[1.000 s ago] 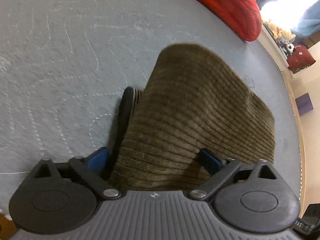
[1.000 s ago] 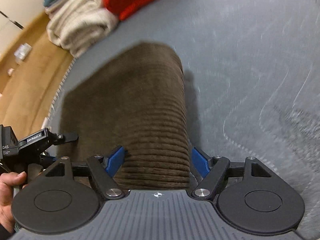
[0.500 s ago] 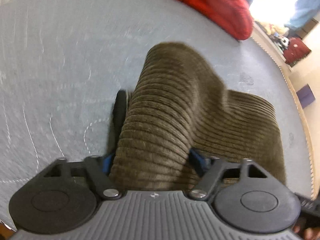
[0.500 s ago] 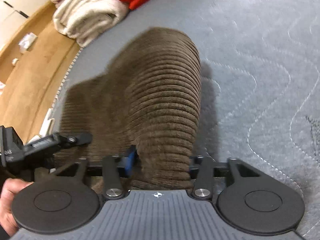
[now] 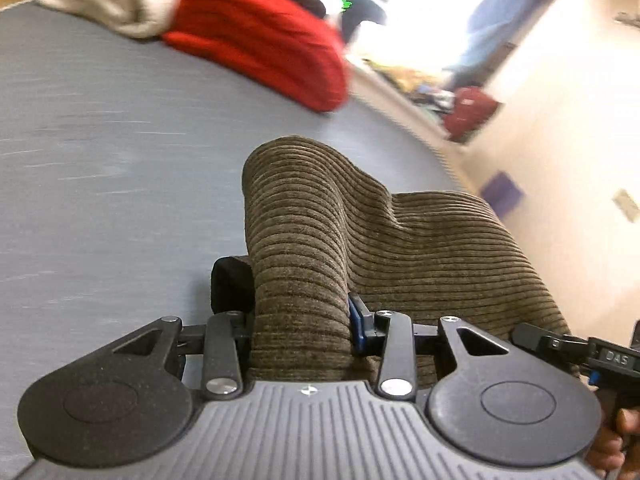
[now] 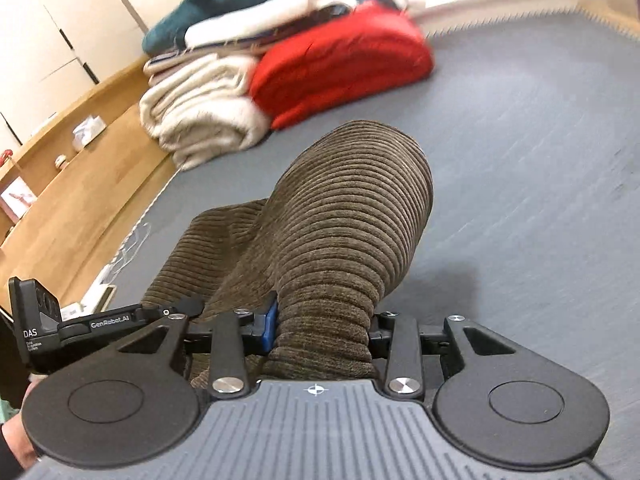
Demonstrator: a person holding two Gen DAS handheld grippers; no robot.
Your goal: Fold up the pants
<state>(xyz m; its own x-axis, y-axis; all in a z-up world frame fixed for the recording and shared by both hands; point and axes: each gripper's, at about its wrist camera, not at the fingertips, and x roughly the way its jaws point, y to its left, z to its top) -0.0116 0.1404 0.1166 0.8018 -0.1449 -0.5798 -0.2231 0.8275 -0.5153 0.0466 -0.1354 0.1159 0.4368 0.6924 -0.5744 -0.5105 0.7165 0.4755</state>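
Observation:
Brown corduroy pants (image 5: 420, 248) lie on a grey quilted mattress (image 5: 100, 160), their near edge raised off it. My left gripper (image 5: 300, 320) is closing, and its pads pinch a bunched fold of the fabric. The cloth arches up ahead of the jaws. In the right wrist view my right gripper (image 6: 324, 328) is closing too, gripping another hump of the pants (image 6: 352, 208). The two grippers hold the same edge side by side, and the left gripper's body (image 6: 80, 328) shows at the lower left there. Fabric hides the fingertips.
At the mattress's far end lies a folded red garment (image 5: 260, 36) beside a rolled cream blanket (image 6: 200, 112) and a stack of other clothes (image 6: 240, 20). Wooden floor and a shelf (image 6: 60, 184) run along the left mattress edge. A hand (image 5: 612, 440) shows at the lower right.
Both grippers went from wide around the flat pants edge to pinched on it. They lifted, the cloth bunched into humps, and both views tilted up toward the room.

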